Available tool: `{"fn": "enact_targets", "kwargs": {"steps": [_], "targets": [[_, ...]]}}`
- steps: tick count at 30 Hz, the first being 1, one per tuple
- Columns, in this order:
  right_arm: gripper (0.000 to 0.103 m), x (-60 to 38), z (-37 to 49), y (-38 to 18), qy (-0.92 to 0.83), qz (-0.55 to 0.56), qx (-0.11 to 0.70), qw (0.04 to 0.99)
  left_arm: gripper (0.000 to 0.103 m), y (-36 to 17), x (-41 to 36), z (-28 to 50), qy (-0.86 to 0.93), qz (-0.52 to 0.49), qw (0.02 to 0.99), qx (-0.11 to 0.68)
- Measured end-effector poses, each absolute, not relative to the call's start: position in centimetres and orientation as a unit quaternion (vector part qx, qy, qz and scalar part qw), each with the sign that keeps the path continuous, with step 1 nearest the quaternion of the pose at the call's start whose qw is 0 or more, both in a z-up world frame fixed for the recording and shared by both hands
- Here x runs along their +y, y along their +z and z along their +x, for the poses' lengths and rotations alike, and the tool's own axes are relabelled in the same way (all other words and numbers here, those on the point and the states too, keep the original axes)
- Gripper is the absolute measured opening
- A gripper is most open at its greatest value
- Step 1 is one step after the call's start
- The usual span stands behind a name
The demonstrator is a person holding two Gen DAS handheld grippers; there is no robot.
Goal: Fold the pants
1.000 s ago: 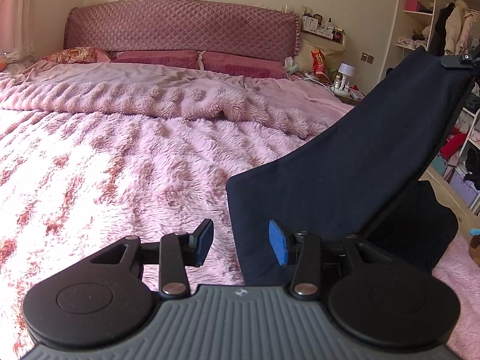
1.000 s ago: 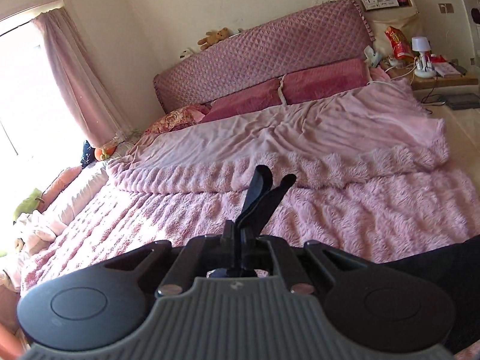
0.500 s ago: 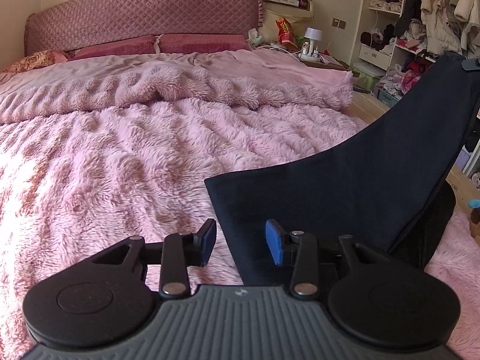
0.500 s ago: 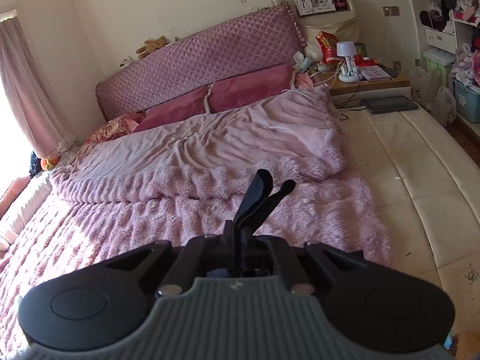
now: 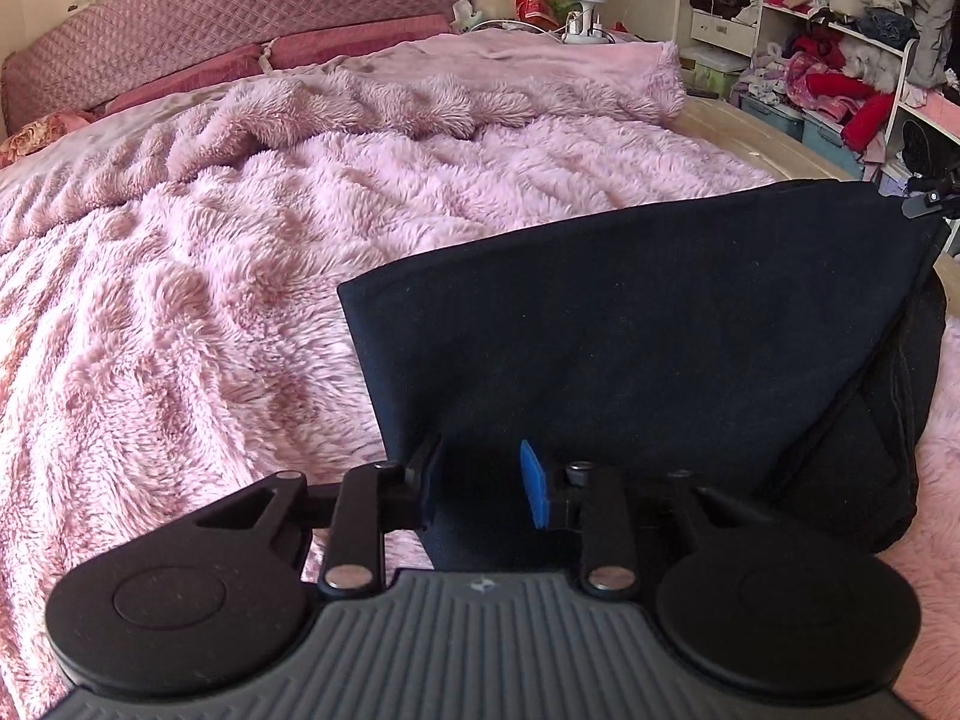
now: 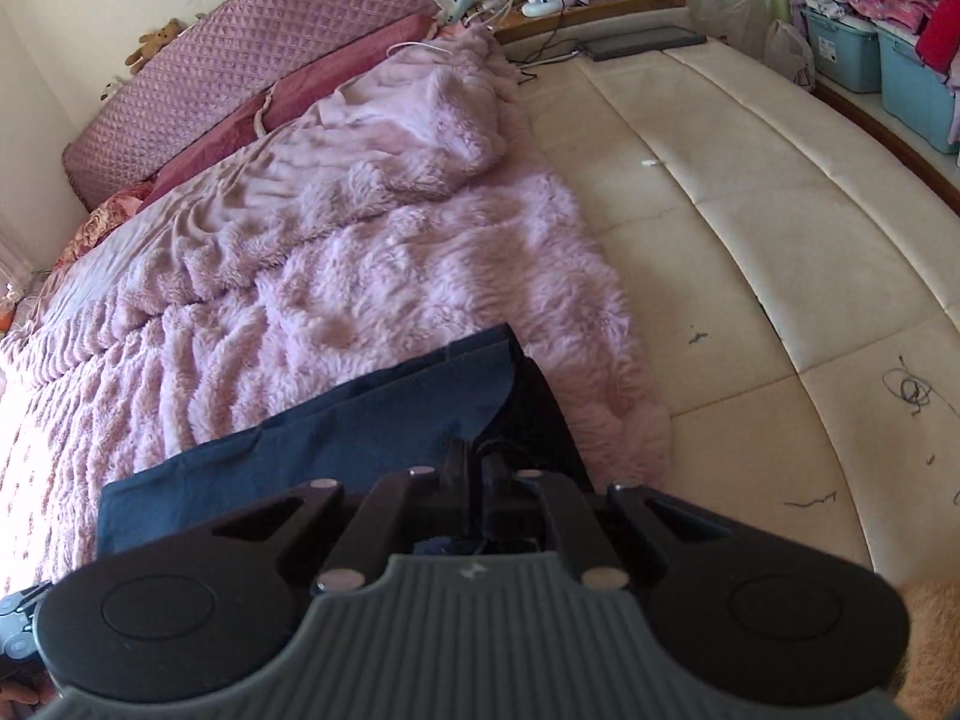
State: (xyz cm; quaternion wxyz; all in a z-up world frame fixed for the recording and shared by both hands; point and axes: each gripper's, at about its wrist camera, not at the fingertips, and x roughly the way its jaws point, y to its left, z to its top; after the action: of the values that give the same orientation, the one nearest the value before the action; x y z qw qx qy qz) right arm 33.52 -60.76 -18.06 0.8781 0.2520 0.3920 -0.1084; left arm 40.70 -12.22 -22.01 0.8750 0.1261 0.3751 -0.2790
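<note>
The dark navy pants (image 5: 648, 324) lie folded on the pink fluffy blanket (image 5: 198, 276), one layer stretched up toward the right. My left gripper (image 5: 480, 477) is open, its blue-padded fingers (image 5: 534, 483) straddling the near edge of the pants without closing on it. My right gripper (image 6: 474, 468) is shut on the pants (image 6: 336, 444), pinching the fabric edge low over the bed. It also shows in the left wrist view (image 5: 927, 199), holding the far right corner of the cloth.
The bed has a quilted pink headboard (image 5: 252, 12), pillows and a bunched duvet (image 5: 390, 102). A cream padded bed surround (image 6: 750, 192) runs along the right. A nightstand with a lamp (image 5: 585, 0), shelves of clothes (image 5: 840, 60) and blue storage bins (image 6: 882, 54) stand beyond.
My right gripper has come down and to the right with the pants, lowering the raised layer toward the bed. My left gripper has moved onto the near edge of the pants, still open.
</note>
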Motion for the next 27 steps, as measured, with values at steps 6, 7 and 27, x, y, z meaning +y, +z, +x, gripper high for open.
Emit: {"fn": "enact_targets", "kwargs": {"steps": [6, 7, 27], "targets": [[0.0, -61.0, 34.1, -21.5, -0.127, 0.251, 0.404, 0.871, 0.035, -22.0, -12.0, 40.7, -0.282, 0.123, 0.875, 0.374], [0.0, -60.9, 34.2, -21.8, -0.132, 0.244, 0.407, 0.87, 0.035, -22.0, -12.0, 40.7, -0.283, 0.122, 0.875, 0.373], [0.015, -53.0, 30.5, -21.3, -0.129, 0.133, 0.401, 0.897, 0.035, -20.7, -12.6, 35.7, -0.319, 0.14, 0.861, 0.37]]}}
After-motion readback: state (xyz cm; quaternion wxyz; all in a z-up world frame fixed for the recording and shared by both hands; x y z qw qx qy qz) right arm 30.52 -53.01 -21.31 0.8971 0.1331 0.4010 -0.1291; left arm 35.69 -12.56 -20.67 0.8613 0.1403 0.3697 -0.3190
